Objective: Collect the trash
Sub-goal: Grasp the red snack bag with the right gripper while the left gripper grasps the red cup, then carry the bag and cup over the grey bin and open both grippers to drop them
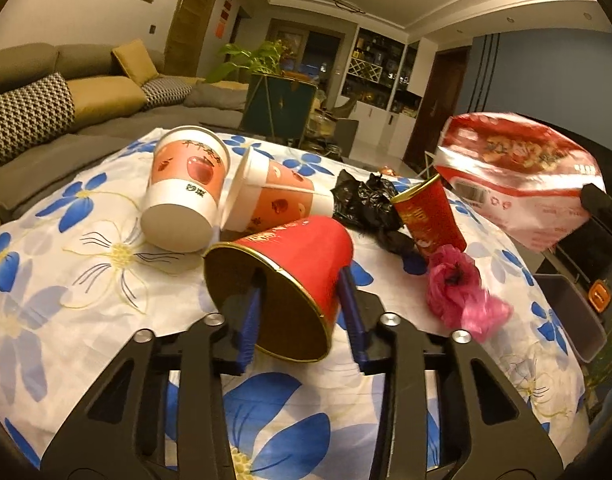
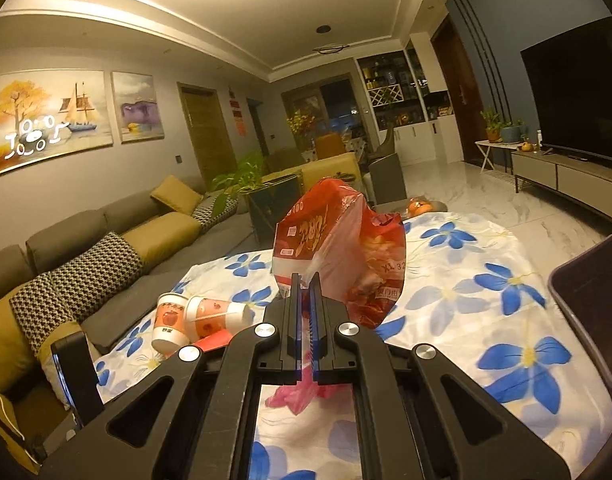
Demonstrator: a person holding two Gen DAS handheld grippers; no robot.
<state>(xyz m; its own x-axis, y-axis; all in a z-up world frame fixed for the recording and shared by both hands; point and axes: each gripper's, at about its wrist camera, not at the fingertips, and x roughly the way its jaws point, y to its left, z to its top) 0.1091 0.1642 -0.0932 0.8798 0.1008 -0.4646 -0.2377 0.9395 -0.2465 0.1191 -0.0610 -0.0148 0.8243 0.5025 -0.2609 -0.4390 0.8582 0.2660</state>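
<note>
**Red paper cup, tipped on its side, in the left gripper**

Red paper cup (image 1: 290, 276) lying tipped on the floral tablecloth (image 1: 106, 304), long axis running away from the left wrist camera and up to the right, gold-rimmed mouth turned toward the lens. Pinched through the wall by the left gripper (image 1: 302, 304): one blue-padded finger inside the mouth, the other outside against the right flank. Just behind, two orange-and-white paper cups (image 1: 186, 188) on their sides, touching, bases toward the camera. To the right, a crumpled black plastic bag (image 1: 365, 204), then a second red cup (image 1: 429, 216) leaning, rim up and to the left, and a pink plastic wad (image 1: 461, 296) nearest.

Higher right, red and white snack bag (image 2: 345, 256) off the cloth, gripped at a clear plastic edge by the right gripper (image 2: 304, 280), fingers pressed nearly together. Dark bin (image 2: 593, 304) at the table's right edge. Sofa (image 2: 106, 248) beyond the table.
</note>
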